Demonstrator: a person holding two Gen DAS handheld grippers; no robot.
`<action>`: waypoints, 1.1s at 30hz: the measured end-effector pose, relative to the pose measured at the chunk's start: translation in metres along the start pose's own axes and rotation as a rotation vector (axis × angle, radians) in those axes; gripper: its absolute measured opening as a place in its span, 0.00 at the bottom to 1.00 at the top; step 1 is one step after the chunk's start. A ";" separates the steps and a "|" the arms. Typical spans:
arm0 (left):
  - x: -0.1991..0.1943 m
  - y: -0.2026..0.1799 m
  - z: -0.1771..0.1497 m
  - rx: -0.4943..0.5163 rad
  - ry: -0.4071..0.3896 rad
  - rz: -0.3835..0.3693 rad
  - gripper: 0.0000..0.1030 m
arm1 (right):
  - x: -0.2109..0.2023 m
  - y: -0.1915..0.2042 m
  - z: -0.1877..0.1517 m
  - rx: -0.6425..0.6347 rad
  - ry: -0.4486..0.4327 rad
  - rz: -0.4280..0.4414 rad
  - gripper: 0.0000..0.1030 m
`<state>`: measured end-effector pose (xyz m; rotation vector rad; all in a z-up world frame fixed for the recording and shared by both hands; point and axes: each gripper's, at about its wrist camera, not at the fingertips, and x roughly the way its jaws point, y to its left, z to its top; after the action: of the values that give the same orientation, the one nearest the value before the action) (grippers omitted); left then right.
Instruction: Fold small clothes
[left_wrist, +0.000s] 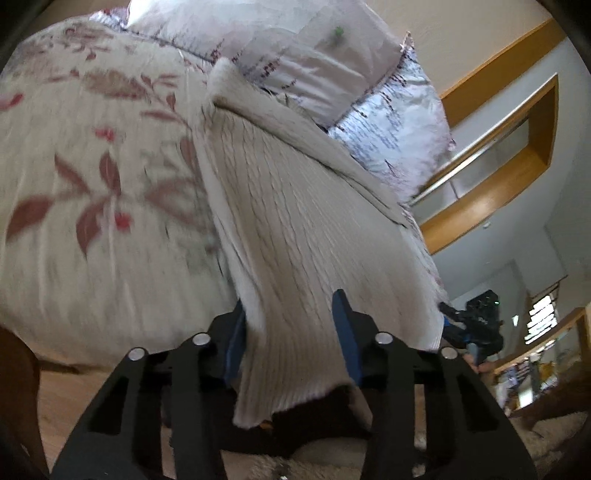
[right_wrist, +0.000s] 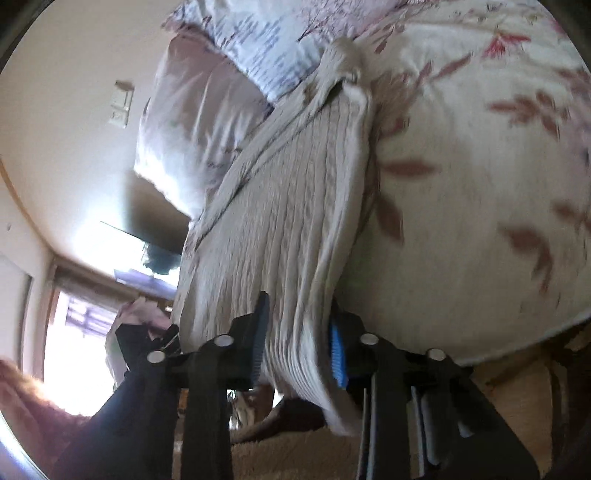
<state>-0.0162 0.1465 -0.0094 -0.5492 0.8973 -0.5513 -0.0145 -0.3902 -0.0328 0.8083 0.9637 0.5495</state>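
A cream cable-knit sweater (left_wrist: 295, 206) lies stretched along the bed, its far end up by the pillows. My left gripper (left_wrist: 291, 325) is shut on the sweater's near hem, the knit bunched between its blue pads. In the right wrist view the same sweater (right_wrist: 280, 206) runs from the pillows down to my right gripper (right_wrist: 299, 332), which is shut on the hem's other corner. The right gripper also shows in the left wrist view (left_wrist: 469, 328) at the hem's right end. The near hem hangs off the bed edge.
A floral bedspread (left_wrist: 92, 177) covers the bed. Pale patterned pillows (left_wrist: 332, 66) lie at the head. A wood-framed wall recess (left_wrist: 509, 147) is to the right. Wooden floor and a shaggy rug (right_wrist: 280, 454) lie below. A bright window (right_wrist: 74, 332) is on the left.
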 end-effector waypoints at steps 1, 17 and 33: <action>-0.001 -0.002 -0.004 0.004 0.005 -0.002 0.37 | 0.000 0.001 -0.005 -0.007 0.010 -0.002 0.23; -0.010 -0.027 0.005 0.110 -0.037 0.111 0.07 | -0.022 0.058 0.003 -0.275 -0.207 -0.156 0.08; 0.004 -0.043 0.140 0.175 -0.255 0.329 0.06 | -0.004 0.109 0.094 -0.474 -0.443 -0.357 0.08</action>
<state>0.0938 0.1412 0.0873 -0.2960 0.6705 -0.2501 0.0594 -0.3619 0.0876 0.2970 0.5156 0.2523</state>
